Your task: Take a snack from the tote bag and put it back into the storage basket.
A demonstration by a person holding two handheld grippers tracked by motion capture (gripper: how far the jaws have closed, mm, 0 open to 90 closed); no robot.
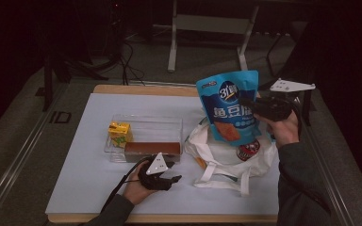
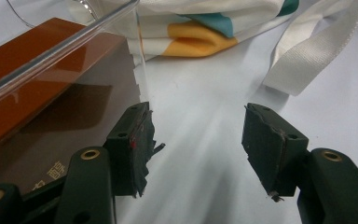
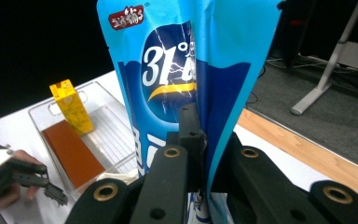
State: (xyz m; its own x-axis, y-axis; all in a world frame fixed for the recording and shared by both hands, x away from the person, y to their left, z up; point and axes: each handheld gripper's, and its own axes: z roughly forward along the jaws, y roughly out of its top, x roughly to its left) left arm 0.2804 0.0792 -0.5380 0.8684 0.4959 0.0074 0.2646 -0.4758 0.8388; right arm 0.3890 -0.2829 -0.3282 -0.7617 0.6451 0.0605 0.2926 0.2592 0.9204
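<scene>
Lifting a Soft Snack Pouch Out of the Tote

Pinching the blue snack pouch [image 3: 186,70] at one side edge, the right gripper [image 1: 264,107] has its jaws clamped on the film, and the pouch hangs above the white tote bag [image 1: 226,160]. It looks light, crinkly and slippery, so a seam edge seems the safest hold. Large print reads "31°" with Chinese characters beneath. Left of the tote, the left gripper [image 2: 198,140] rests with jaws apart and empty beside the clear tray [image 1: 143,123].
</scene>
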